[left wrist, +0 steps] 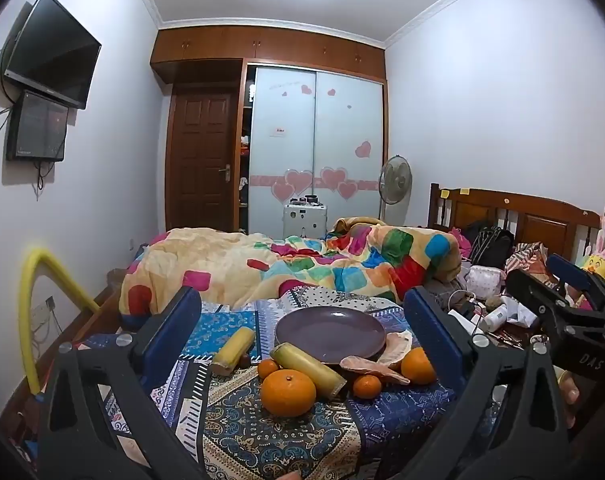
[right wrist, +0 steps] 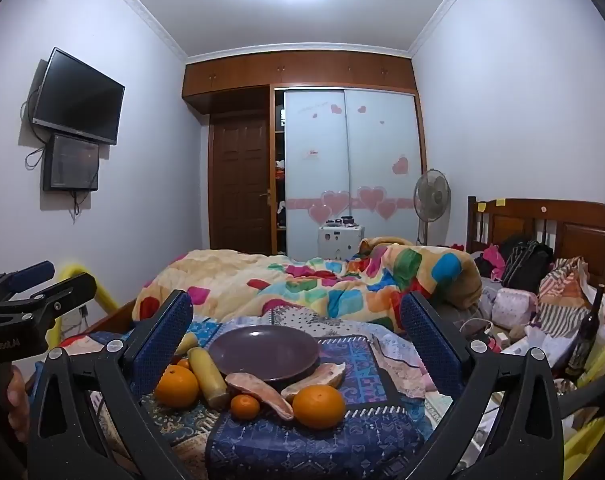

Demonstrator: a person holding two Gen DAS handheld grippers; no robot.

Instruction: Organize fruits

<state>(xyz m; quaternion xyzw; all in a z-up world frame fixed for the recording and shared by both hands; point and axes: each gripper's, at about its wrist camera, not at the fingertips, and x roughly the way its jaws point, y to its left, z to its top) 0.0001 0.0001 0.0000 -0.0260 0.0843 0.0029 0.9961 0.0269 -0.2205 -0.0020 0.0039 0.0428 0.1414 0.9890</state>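
Observation:
An empty purple plate [left wrist: 329,332] [right wrist: 264,350] sits on a patterned cloth on the bed. In front of it lie two large oranges [left wrist: 288,392] [right wrist: 318,406], two small oranges [left wrist: 367,386] [right wrist: 245,406], two yellow bananas [left wrist: 308,368] [right wrist: 207,376] and two pale pink sweet potatoes [left wrist: 374,368] [right wrist: 262,394]. My left gripper [left wrist: 302,328] is open and empty, above and short of the fruit. My right gripper [right wrist: 296,328] is open and empty, also short of the fruit. Each gripper shows at the edge of the other's view.
A colourful quilt [left wrist: 302,264] is heaped behind the plate. Bags, clothes and a dark bottle [right wrist: 588,328] clutter the right side by the headboard [right wrist: 542,224]. A yellow foam tube [left wrist: 34,320] stands at the left, by the wall.

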